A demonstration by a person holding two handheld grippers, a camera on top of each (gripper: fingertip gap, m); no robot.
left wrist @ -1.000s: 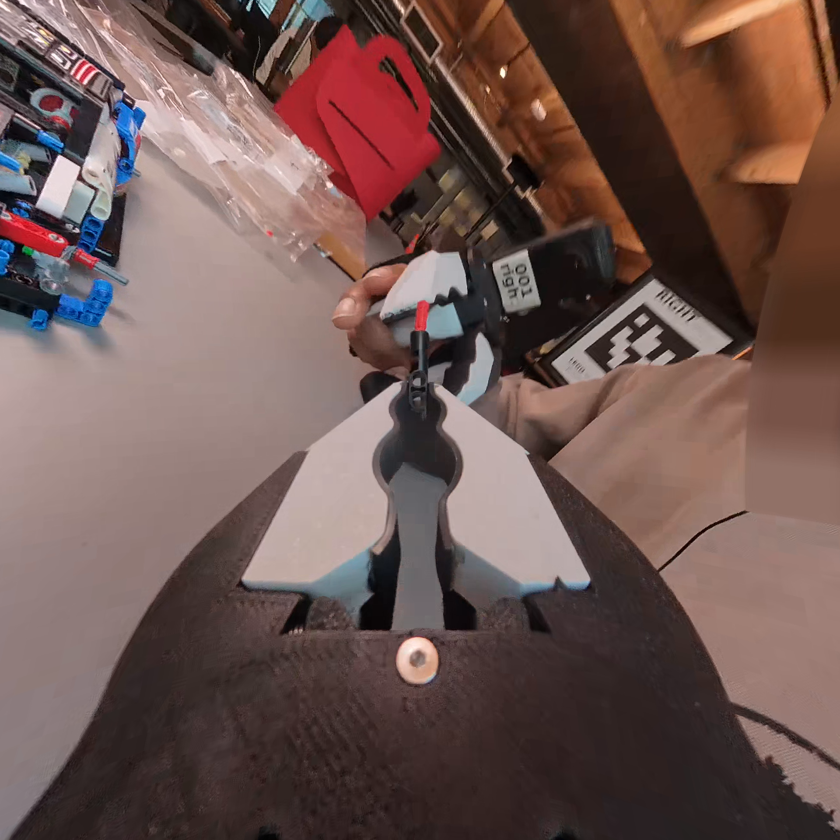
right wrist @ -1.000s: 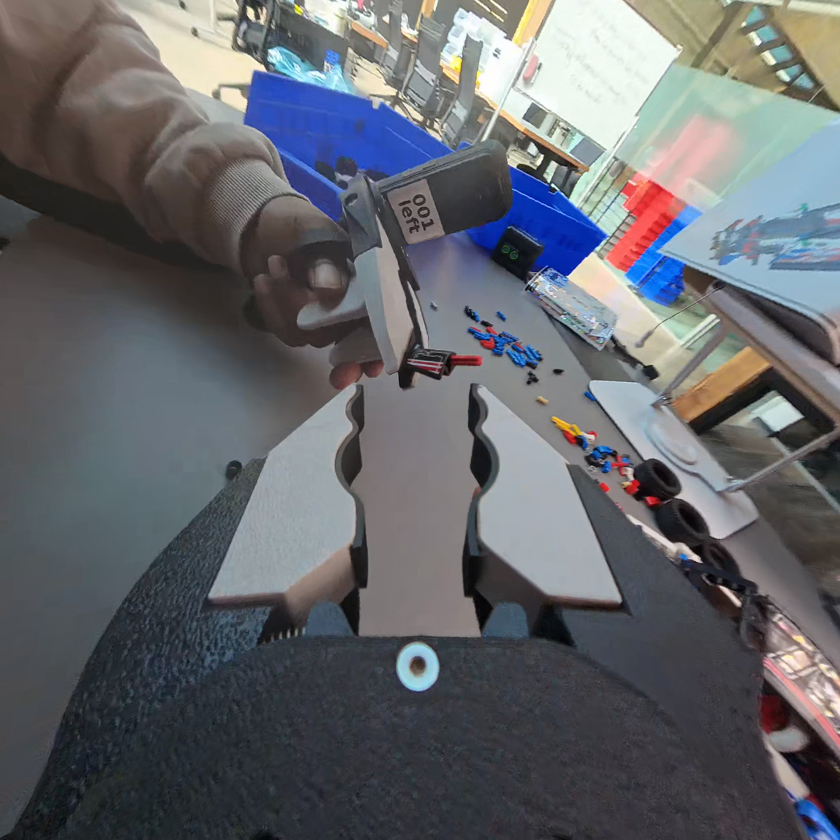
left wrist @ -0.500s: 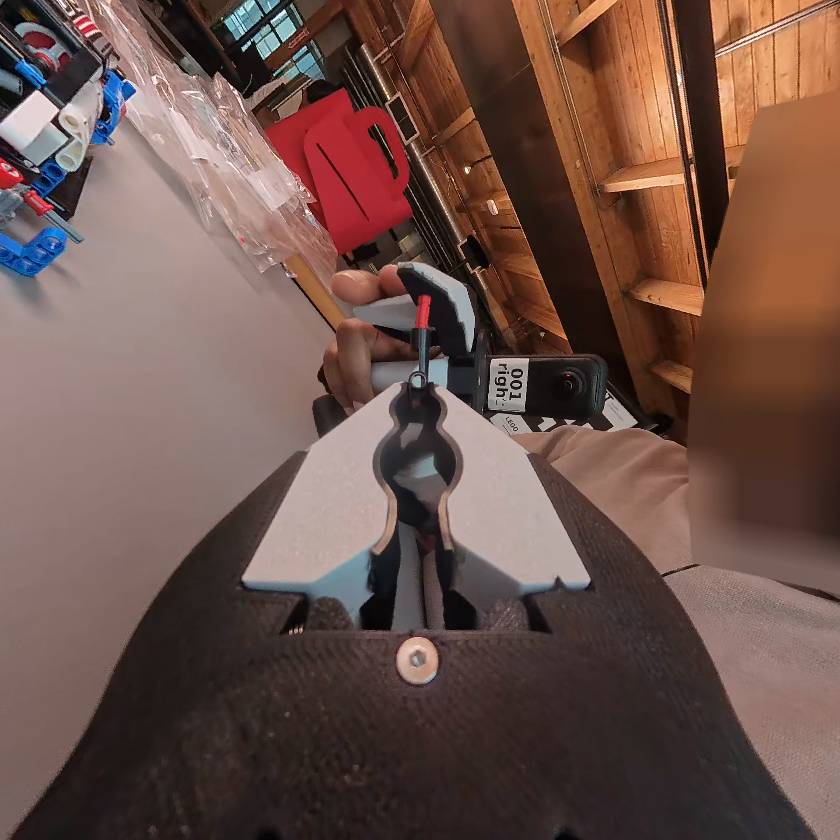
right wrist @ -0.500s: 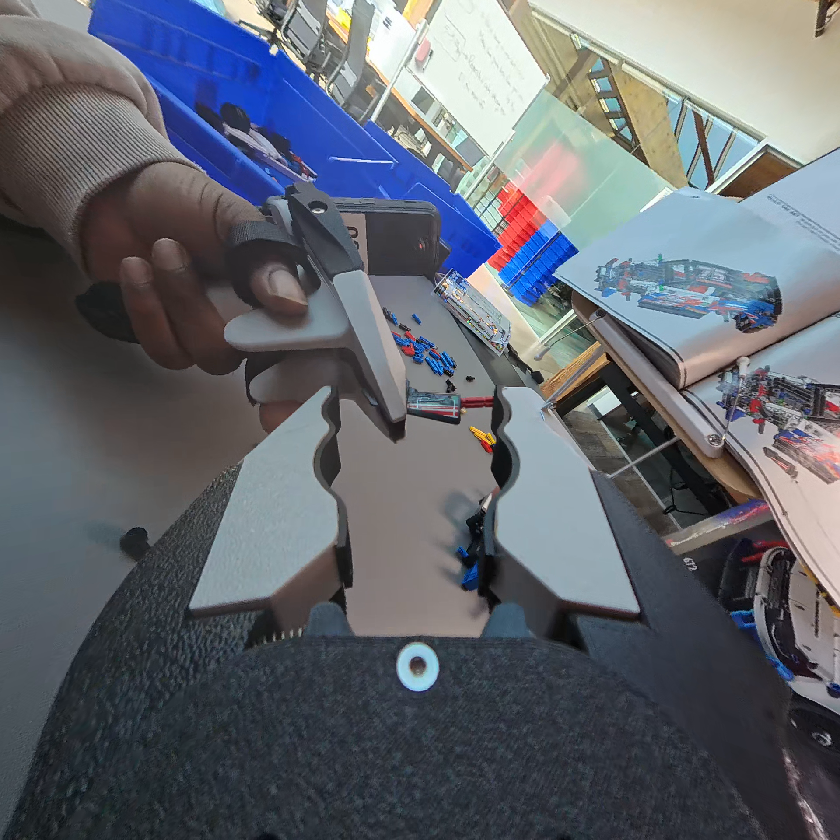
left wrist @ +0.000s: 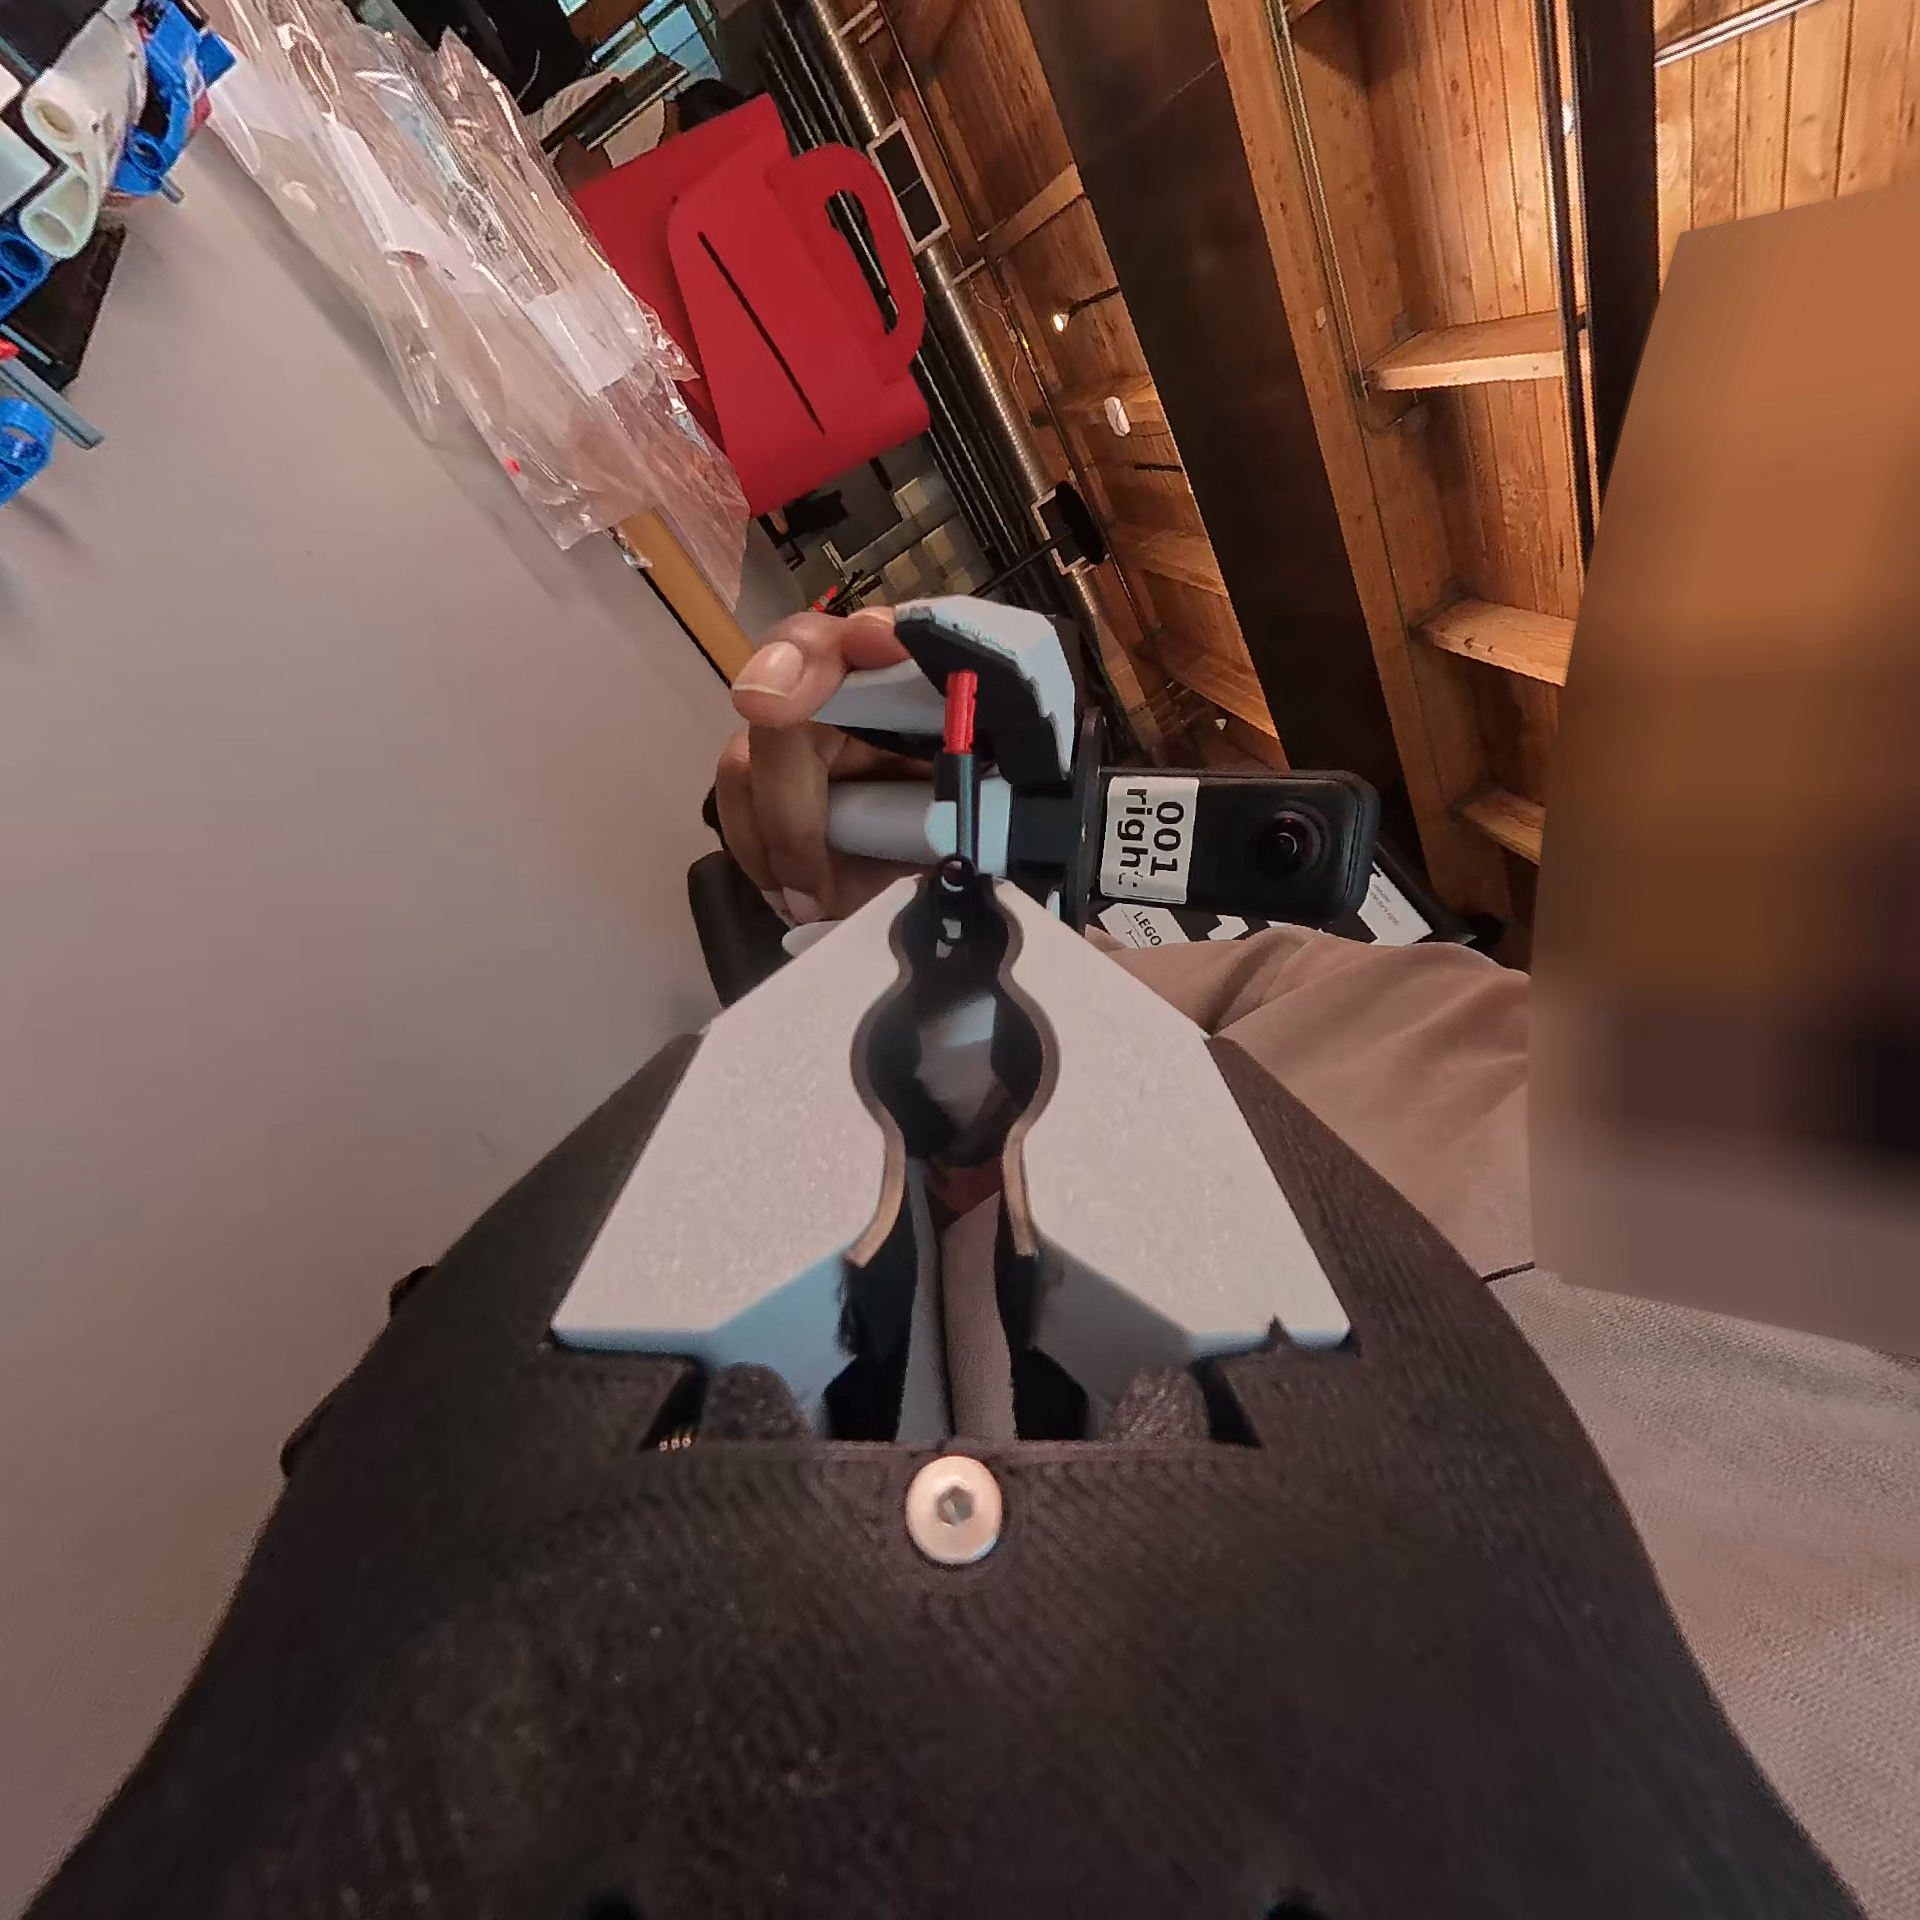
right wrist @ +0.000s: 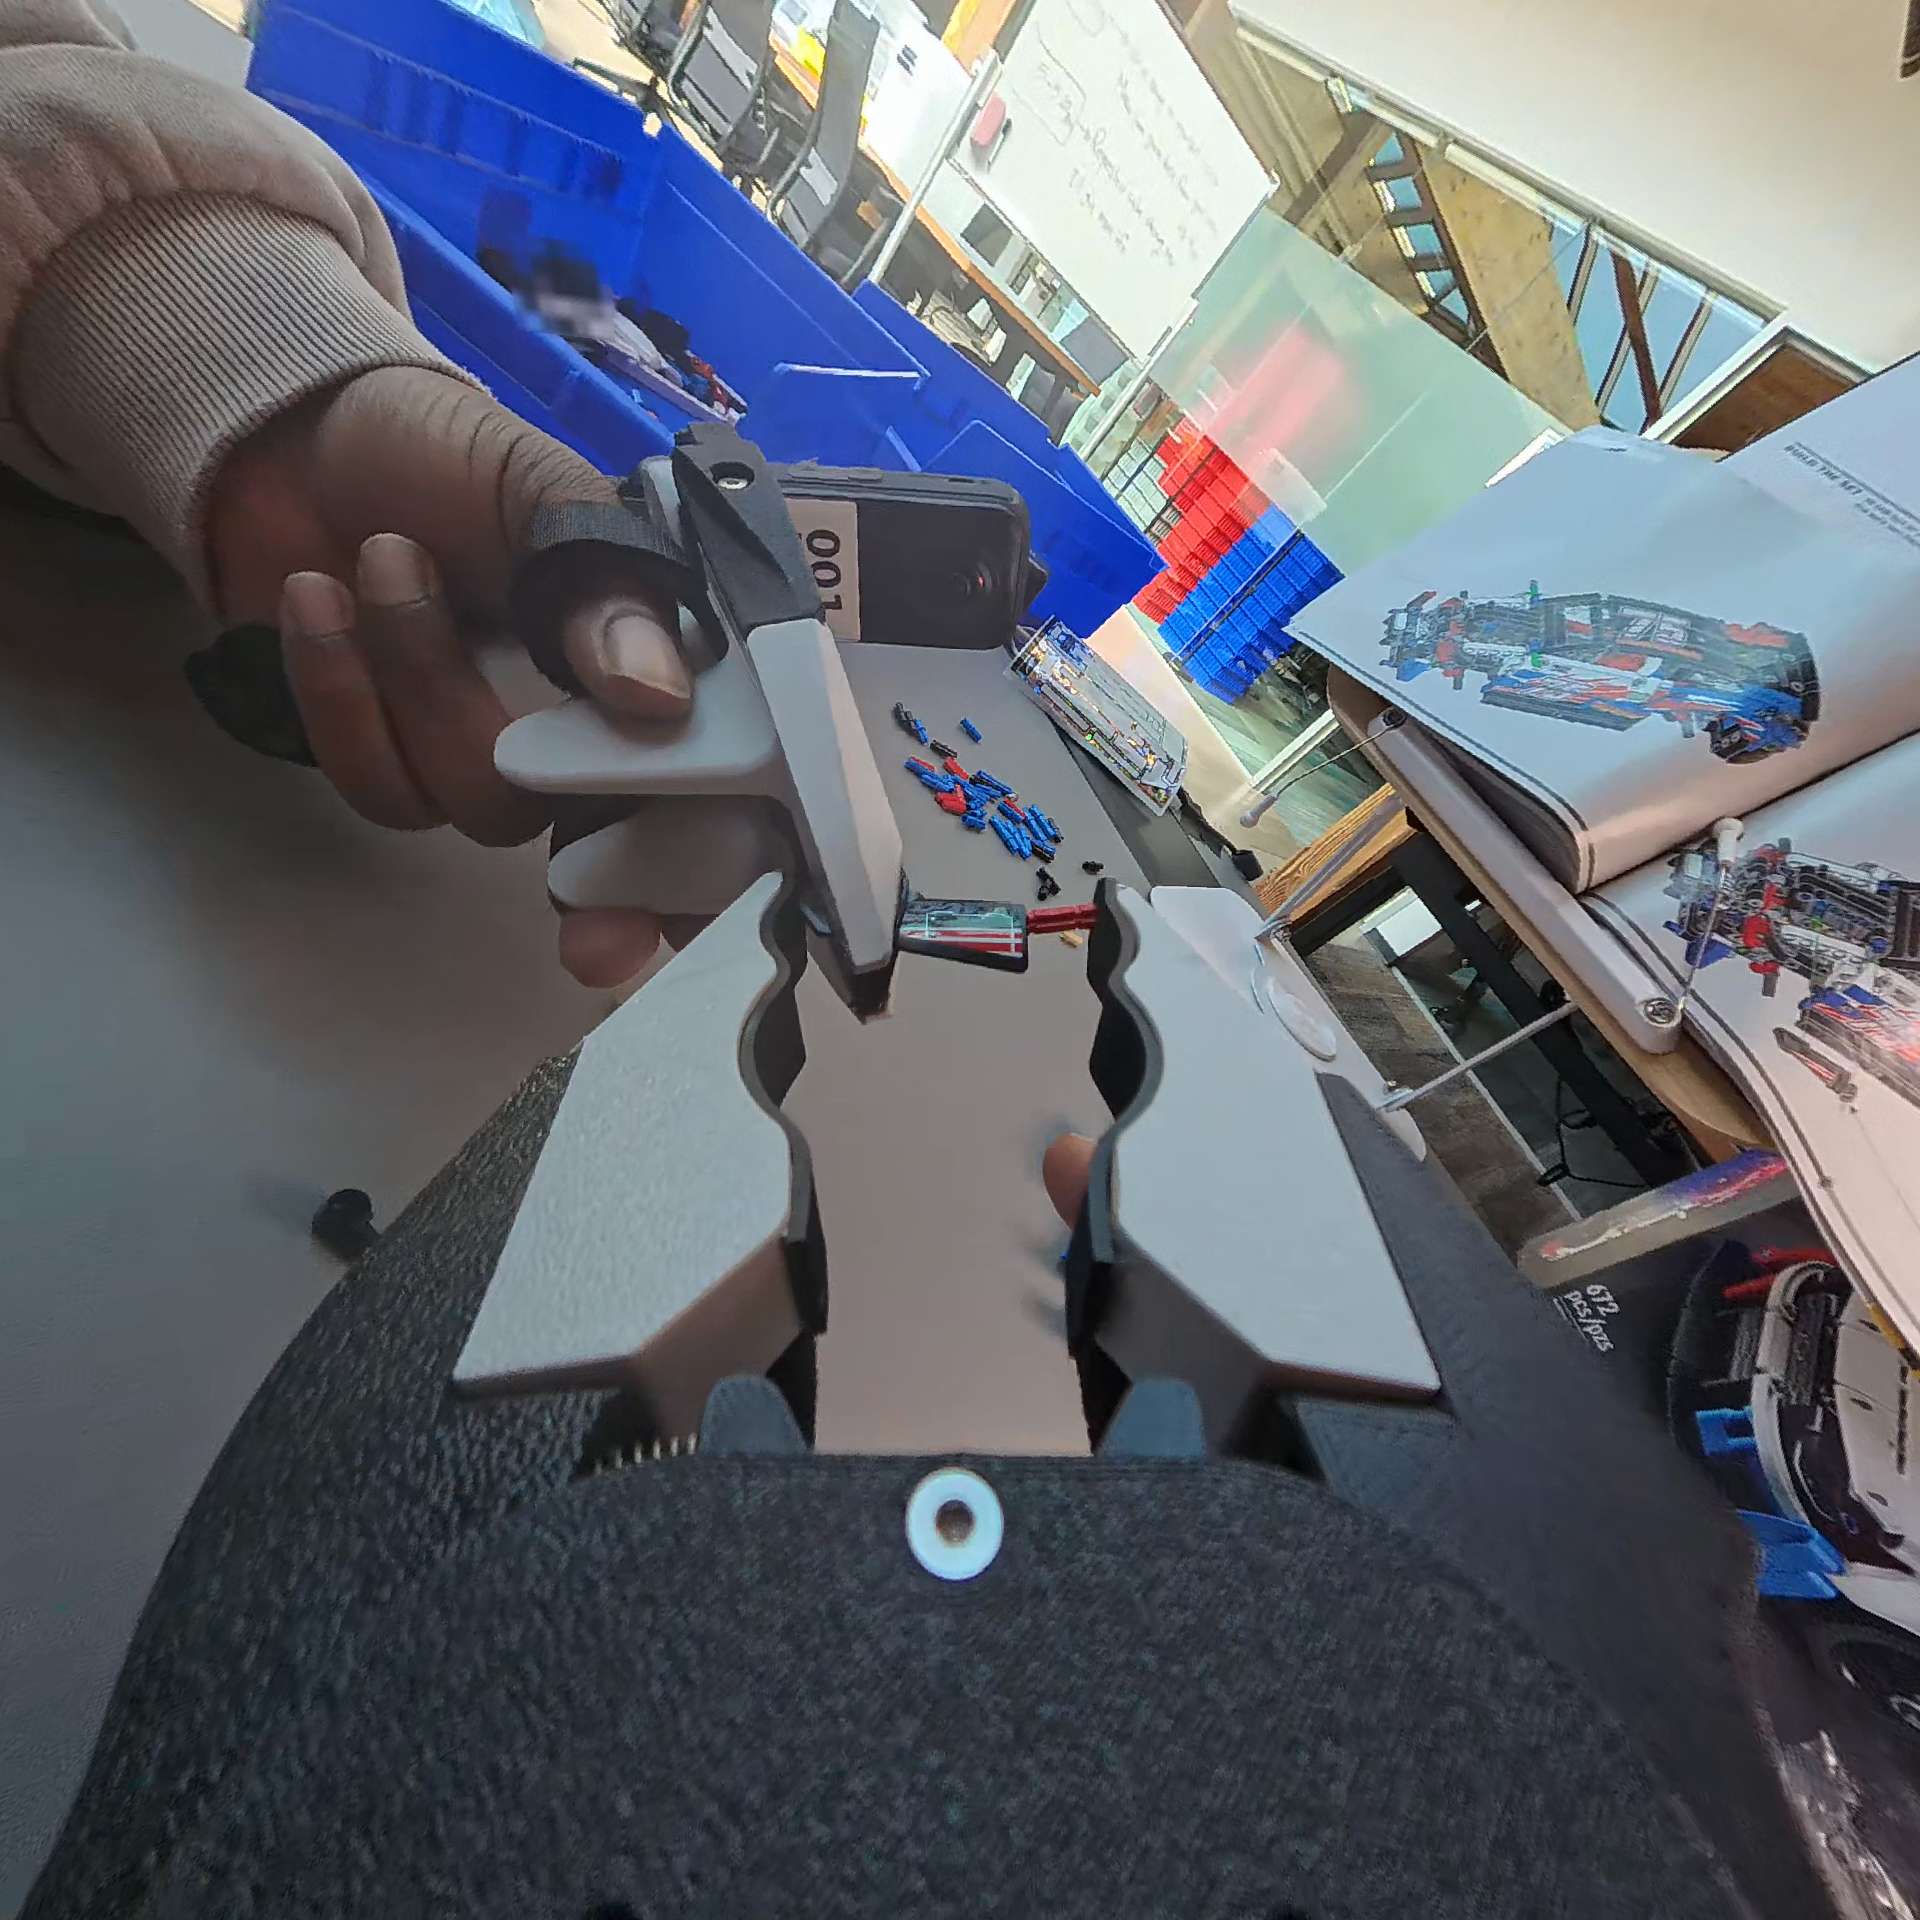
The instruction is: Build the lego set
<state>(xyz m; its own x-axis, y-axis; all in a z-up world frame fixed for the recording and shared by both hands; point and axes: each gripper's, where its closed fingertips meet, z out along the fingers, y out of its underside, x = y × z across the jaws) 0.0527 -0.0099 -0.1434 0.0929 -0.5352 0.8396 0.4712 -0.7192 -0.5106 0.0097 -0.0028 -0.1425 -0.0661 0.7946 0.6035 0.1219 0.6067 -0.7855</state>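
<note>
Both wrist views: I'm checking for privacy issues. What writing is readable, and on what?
I won't quote writing; these bear it:
Left-view camera label: legible print.
Right-view camera label: partly hidden.
Whiteboard: handwriting, too small.
Instruction booklet: tiny print.
Dark box: small print.

Right gripper brought up to the held piece

Over the last second the right gripper (right wrist: 940,940) has been moved in until the black panel with the red pin (right wrist: 982,923), clamped in the left gripper (left wrist: 953,883), is seen between its spread fingertips at frame centre, the pin tip just beside the right-hand fingertip (right wrist: 1117,914); a second ago that piece was seen well above the fingertips. In the left wrist view the right gripper has been turned so that its camera (left wrist: 1236,847) is now seen at centre right, and the lego model (left wrist: 42,239) has been pushed to the upper left edge.
</note>
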